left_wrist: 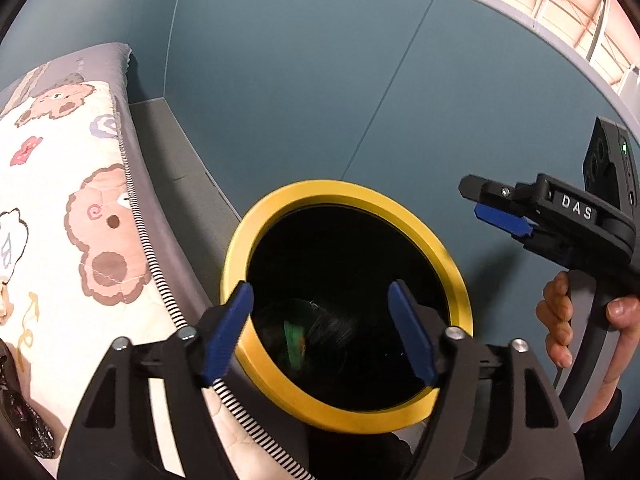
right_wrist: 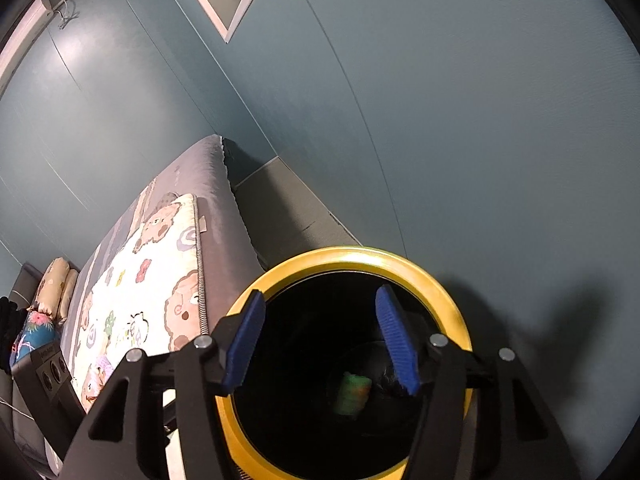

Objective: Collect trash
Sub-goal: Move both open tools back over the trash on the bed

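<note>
Inside the round black bin with a yellow rim (left_wrist: pixel 400 416), which stands on the floor between the bed and the teal panelled wall (left_wrist: pixel 320 80), a small green-and-orange piece of trash (right_wrist: pixel 352 394) lies blurred on the dark liner; its print cannot be read. The bin's near edge is cut off behind both tools. White letters "DAS" show on the right gripper (left_wrist: pixel 494 210), held in a bare hand (left_wrist: pixel 576 320) with its fingers narrow, though whether fully closed I cannot tell. The left gripper (left_wrist: pixel 320 328) hovers over the opening, its 2 blue-padded fingers (left_wrist: pixel 228 332) spread wide and holding nothing. The cartoon-bear quilt (left_wrist: pixel 60 208) covers the bed.
</note>
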`<action>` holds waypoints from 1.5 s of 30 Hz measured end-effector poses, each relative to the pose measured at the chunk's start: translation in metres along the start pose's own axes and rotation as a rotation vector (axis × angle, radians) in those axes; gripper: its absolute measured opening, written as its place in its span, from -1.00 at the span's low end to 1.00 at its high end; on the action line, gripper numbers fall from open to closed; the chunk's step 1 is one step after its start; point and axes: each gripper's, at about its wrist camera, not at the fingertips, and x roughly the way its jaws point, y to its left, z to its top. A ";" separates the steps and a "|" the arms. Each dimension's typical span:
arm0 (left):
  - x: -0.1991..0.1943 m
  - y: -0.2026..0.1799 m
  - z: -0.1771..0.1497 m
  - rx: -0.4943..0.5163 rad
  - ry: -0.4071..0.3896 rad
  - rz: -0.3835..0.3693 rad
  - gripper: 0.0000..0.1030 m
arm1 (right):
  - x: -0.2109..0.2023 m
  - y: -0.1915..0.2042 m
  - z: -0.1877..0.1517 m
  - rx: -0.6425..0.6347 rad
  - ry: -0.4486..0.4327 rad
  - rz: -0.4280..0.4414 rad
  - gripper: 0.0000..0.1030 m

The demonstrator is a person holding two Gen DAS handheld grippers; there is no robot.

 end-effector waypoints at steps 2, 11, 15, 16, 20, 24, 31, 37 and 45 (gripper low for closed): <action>-0.007 0.003 0.000 -0.006 -0.022 0.018 0.58 | -0.003 0.003 -0.002 -0.006 -0.006 0.006 0.11; -0.048 0.038 0.001 -0.044 -0.095 0.124 0.83 | -0.014 0.026 -0.019 -0.065 -0.035 0.038 0.34; -0.069 0.054 -0.004 -0.060 -0.114 0.178 0.83 | -0.017 0.051 -0.027 -0.114 -0.037 0.076 0.35; -0.077 0.060 -0.004 -0.066 -0.120 0.189 0.83 | -0.018 0.058 -0.028 -0.124 -0.037 0.087 0.35; -0.102 0.087 -0.004 -0.093 -0.147 0.240 0.84 | -0.020 0.085 -0.034 -0.164 -0.030 0.123 0.35; -0.128 0.110 -0.008 -0.122 -0.169 0.290 0.84 | -0.022 0.116 -0.041 -0.216 -0.021 0.165 0.35; -0.171 0.167 -0.022 -0.194 -0.201 0.394 0.84 | -0.020 0.167 -0.058 -0.302 0.008 0.237 0.35; -0.211 0.219 -0.039 -0.270 -0.227 0.477 0.84 | -0.012 0.208 -0.075 -0.364 0.038 0.281 0.35; -0.249 0.286 -0.060 -0.375 -0.231 0.586 0.84 | 0.012 0.254 -0.104 -0.445 0.107 0.323 0.35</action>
